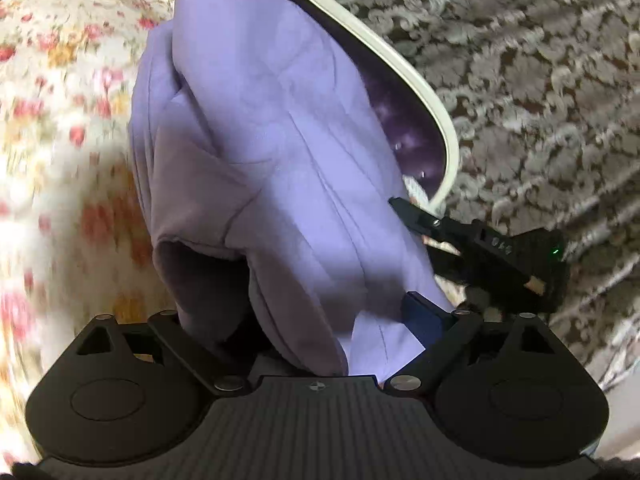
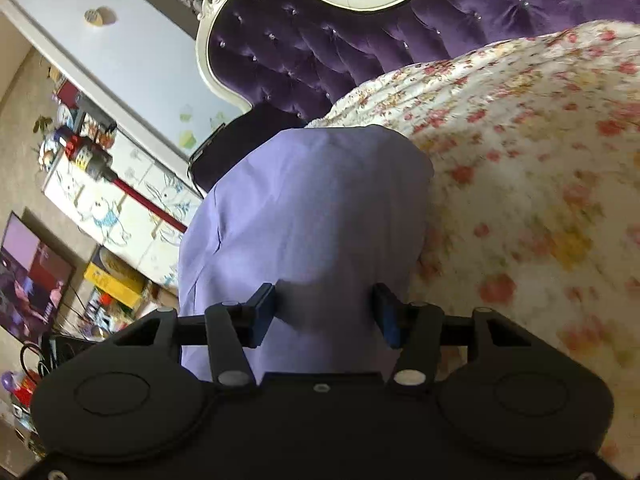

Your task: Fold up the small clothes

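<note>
- The lilac garment is up off the bed, hanging bunched between the two grippers, with folds running down its length and a dark hollow at its lower left in the left wrist view.
- In the right wrist view the same cloth fills the middle, draped over the near edge of the bed and rising in a rounded hump.
- Right gripper: its blue pads sit on either side of a wad of the lilac fabric, pressing into it, so the jaws are clamped on the cloth though they stand fairly wide.
- Left gripper: fabric spills straight down into it, and one blue pad shows at the right, hard against the cloth. The other pad is buried under the folds, so I cannot tell how those jaws stand.
- From the left camera the right gripper shows as a black body with a small green light, at the garment's right edge.
- Under it all, the floral bedspread, cream with red and yellow flowers, blurred with motion.
- At the head of the bed, a tufted purple headboard with a curved cream frame.
- Behind that, brown damask wallpaper.
- Off to the left in the right wrist view, a cluttered cabinet with cartoon drawings on it.
</note>
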{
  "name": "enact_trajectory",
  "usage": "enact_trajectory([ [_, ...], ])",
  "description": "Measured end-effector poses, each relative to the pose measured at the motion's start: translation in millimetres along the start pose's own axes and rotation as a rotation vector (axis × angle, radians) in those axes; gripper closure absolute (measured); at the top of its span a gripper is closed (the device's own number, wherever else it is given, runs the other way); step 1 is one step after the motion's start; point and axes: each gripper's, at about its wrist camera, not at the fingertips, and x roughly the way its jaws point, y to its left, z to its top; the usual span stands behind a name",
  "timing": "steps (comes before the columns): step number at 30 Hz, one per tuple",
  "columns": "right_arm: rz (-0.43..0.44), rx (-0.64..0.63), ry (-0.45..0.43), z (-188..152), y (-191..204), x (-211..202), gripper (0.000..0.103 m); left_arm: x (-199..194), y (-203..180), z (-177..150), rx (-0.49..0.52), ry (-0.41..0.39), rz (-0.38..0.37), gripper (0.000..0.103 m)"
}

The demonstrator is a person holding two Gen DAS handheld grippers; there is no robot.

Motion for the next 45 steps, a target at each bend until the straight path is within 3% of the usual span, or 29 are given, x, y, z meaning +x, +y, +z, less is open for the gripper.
enact_trajectory([
  [4, -0.137, -0.149, -0.033, -26, 20, -13, 0.038, -8, 0, -26, 0.078, -0.085, 0.157, 0.01],
  [8, -0.308, -0.32, -0.093, -48, 37, -13, 0.015, -22, 13, -36, 0.105, -0.178, 0.307, 0.008],
  [9, -0.324, -0.34, -0.107, -52, 39, -11, 0.015, -21, 12, -37, 0.123, -0.178, 0.333, 0.007],
  [13, -0.346, -0.381, -0.136, -53, 50, -10, 0.016, -25, -9, -35, 0.208, -0.224, 0.402, 0.009],
  [16, -0.355, -0.48, -0.189, -55, 64, -21, 0.016, -47, -30, -40, 0.312, -0.327, 0.458, 0.01],
  [22, -0.316, -0.509, -0.281, -32, 75, -25, 0.016, -65, -68, -11, 0.478, -0.506, 0.528, 0.009],
  [27, -0.312, -0.557, -0.27, -3, 77, 0, 0.016, -18, -69, 34, 0.513, -0.469, 0.59, 0.009],
  [34, -0.414, -0.518, -0.176, 26, 41, 57, 0.017, 43, 1, 80, 0.481, -0.318, 0.803, 0.01],
  [39, -0.417, -0.416, -0.133, 29, 15, 73, 0.009, 40, 23, 83, 0.431, -0.285, 0.814, 0.009],
  [45, -0.42, -0.413, -0.188, 26, 29, 43, 0.003, 8, -4, 81, 0.423, -0.35, 0.816, 0.009],
])
